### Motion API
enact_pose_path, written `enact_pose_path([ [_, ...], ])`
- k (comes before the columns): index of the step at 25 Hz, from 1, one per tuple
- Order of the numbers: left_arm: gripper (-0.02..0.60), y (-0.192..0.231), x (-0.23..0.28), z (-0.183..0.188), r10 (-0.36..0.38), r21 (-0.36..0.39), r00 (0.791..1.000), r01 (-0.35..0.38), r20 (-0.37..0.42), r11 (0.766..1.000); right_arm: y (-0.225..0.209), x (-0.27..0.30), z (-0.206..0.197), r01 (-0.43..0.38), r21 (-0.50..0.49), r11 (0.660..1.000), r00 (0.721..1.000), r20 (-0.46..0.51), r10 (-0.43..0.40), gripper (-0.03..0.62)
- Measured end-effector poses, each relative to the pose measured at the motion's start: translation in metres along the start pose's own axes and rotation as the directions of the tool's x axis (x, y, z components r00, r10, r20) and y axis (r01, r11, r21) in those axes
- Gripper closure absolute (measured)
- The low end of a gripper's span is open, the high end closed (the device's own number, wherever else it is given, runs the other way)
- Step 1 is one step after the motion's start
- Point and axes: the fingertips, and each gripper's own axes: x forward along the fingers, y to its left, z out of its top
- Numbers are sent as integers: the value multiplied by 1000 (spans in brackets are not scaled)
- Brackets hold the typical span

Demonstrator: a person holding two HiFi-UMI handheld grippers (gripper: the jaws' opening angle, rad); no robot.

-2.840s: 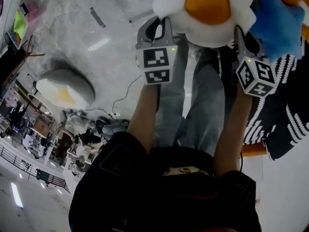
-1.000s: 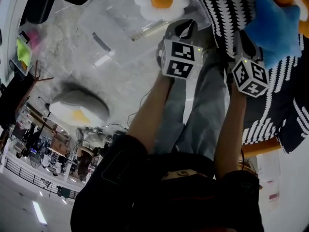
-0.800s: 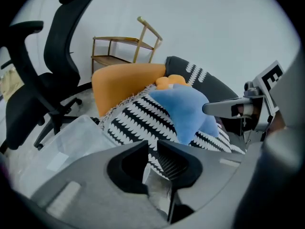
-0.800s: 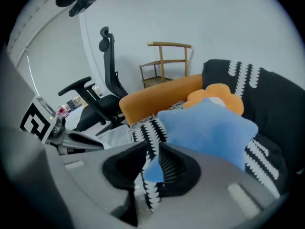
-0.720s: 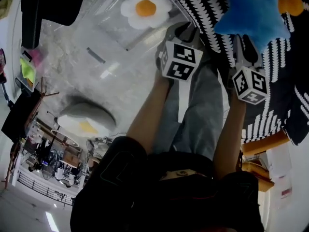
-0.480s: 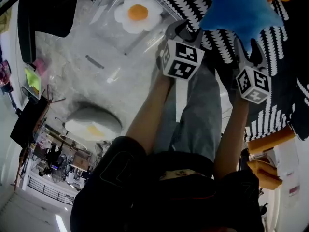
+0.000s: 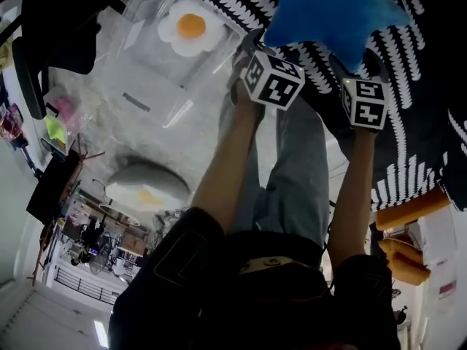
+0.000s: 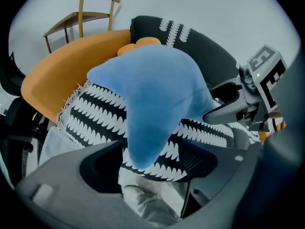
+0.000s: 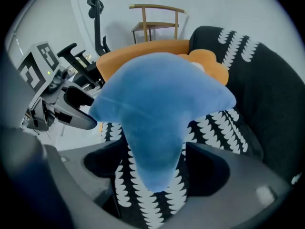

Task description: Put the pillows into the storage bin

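Evidently the flower pillow (image 7: 190, 29) already lies in the clear storage bin (image 7: 146, 71), off to the left of the left tongs (image 7: 252, 46), so the blue star pillow (image 7: 336, 13) is probably next. It rests on the black-and-white throw (image 7: 408, 71) directly ahead of both tools. The left and right tongs (image 7: 356, 63) have just been opening and stand wide apart. A point of the star shows in each gap, unpressed. They are likely spread to take the soft, bulky pillow from two sides.

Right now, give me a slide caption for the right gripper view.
Right gripper, jaws just opening, with a point of the blue star pillow between them, not gripped, over black-and-white fabric.
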Motion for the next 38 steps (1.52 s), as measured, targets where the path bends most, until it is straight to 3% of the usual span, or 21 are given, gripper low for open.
enact_pose_path([
  [4, 216, 5, 21, 6, 32, 12, 999, -32, -25, 999, -3, 28, -5, -63, -40, 997, 997, -35, 62, 145],
  [9, 216, -4, 50, 6, -9, 111, 992, 23, -124, 994, -3, 46, -12, -143, -57, 988, 987, -87, 138, 144],
  [12, 218, -4, 63, -4, -5, 101, 984, 23, -180, 995, 3, 54, -17, -204, -53, 978, 974, -116, 197, 145],
  [15, 252, -3, 66, -2, 18, 90, 987, -4, -160, 996, 5, 56, -16, -230, -45, 972, 966, -128, 223, 188],
  [19, 315, -12, 60, 2, 32, 2, 987, -33, -156, 999, 4, 44, -10, -251, -45, 967, 963, -117, 244, 281],
  [23, 360, -21, 47, 4, 22, -83, 994, -31, -111, 996, 1, 30, 2, -214, -129, 968, 974, -98, 202, 333],
  [26, 365, -27, 31, -5, 7, -129, 997, -17, -81, 992, 10, 19, 6, -218, -176, 960, 974, -99, 203, 342],
  [31, 365, -21, 1, -31, 45, -195, 998, -54, -48, 979, 41, 9, 8, -239, -217, 947, 970, -103, 221, 344],
  [38, 360, 14, -45, -80, 69, -256, 996, -81, -55, 963, 117, -4, 23, -281, -285, 917, 959, -116, 258, 344],
])
